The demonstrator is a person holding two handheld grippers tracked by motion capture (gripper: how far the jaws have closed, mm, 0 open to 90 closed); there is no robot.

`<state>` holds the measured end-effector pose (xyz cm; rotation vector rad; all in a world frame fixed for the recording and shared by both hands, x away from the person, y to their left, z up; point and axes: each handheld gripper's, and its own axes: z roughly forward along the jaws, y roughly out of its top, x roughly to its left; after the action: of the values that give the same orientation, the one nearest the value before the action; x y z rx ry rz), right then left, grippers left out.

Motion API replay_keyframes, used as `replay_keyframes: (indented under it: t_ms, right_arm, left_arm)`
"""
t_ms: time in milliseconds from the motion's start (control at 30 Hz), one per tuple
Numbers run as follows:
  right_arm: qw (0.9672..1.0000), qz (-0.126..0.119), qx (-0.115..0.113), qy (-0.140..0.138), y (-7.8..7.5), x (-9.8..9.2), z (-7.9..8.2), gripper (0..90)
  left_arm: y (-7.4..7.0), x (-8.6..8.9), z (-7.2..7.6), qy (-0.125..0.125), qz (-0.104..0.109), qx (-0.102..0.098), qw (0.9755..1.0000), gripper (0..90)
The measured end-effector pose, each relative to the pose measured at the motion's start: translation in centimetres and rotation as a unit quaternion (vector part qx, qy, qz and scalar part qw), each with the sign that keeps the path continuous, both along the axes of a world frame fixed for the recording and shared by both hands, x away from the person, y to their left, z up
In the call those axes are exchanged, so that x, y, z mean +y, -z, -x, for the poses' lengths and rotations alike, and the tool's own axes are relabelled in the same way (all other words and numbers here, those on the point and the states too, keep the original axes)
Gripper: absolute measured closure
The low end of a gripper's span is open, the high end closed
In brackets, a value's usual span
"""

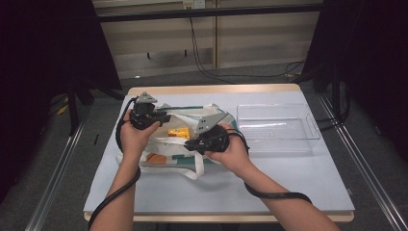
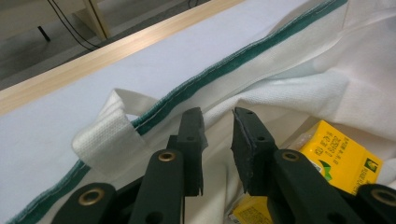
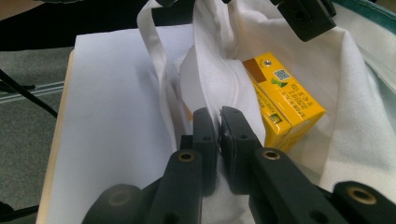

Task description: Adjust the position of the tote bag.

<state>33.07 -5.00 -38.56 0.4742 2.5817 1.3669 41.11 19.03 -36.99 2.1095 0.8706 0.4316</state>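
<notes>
At the centre of the high view, a white tote bag (image 1: pixel 185 144) lies on the counter (image 1: pixel 288 173) with a yellow carton (image 3: pixel 280 100) inside. The right tool (image 3: pixel 219 122) pinches the bag's cloth rim. The left tool (image 2: pixel 217 122) stands narrowly parted by the green-trimmed edge, gripping nothing.

A white cloth bag (image 1: pixel 185 149) with green trim is spread open on the desk (image 1: pixel 288 173); yellow cartons (image 3: pixel 280 100) are seen inside.
</notes>
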Motion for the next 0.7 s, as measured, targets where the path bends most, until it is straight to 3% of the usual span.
replay_keyframes:
  t_ms: [167, 233, 300, 333, 533, 700]
  right_arm:
    - [1.0, -0.003, -0.008, -0.004, -0.6, 0.2, 0.3, 84.7]
    - [0.9999, 0.002, -0.008, -0.01, -0.3, 0.4, 0.5, 84.6]
    - [0.9999, 0.002, -0.002, -0.012, 0.1, 0.4, 0.5, 84.6]
    - [0.9999, 0.003, -0.001, -0.012, 0.3, 0.4, 0.5, 84.6]
    - [0.9999, 0.003, 0.004, -0.013, 0.8, 0.3, 0.4, 84.5]
    - [0.9996, 0.013, 0.009, -0.022, 1.4, 0.7, 0.5, 84.5]
  left_arm:
    - [0.2, -0.1, -0.2, 0.006, -0.004, 0.002, 1.0, 70.8]
    - [0.4, -0.2, -0.2, 0.001, 0.004, 0.007, 1.0, 70.3]
    - [0.4, -0.1, -0.3, 0.004, -0.008, 0.008, 0.9999, 70.2]
    - [0.5, -0.2, -0.3, 0.002, 0.001, 0.006, 1.0, 70.2]
    - [0.5, -0.3, -0.3, 0.004, -0.008, 0.009, 0.9999, 69.7]
    - [0.8, -0.4, -0.3, -0.003, 0.004, 0.008, 1.0, 69.4]
